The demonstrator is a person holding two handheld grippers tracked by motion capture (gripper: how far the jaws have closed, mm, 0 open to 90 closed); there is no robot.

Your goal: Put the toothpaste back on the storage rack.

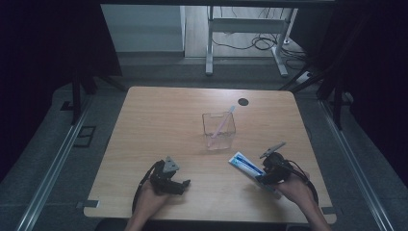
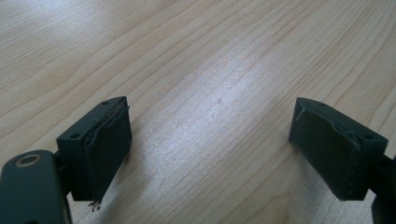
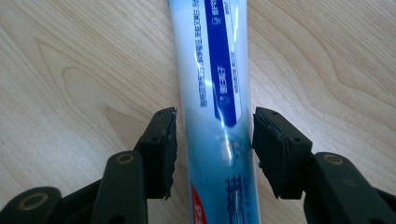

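A white and blue toothpaste tube lies flat on the wooden table at the front right. In the right gripper view the tube runs straight up between the jaws of my right gripper. The pads stand close on either side with a thin gap at each, so they do not press it. In the high view my right gripper sits over the tube's near end. My left gripper rests at the front left, wide open. Bare wood shows between the jaws of the left gripper.
A clear square container stands mid-table with a pink toothbrush leaning in it. A black round hole sits near the far edge. Beyond the table are a white desk frame and cables on the floor.
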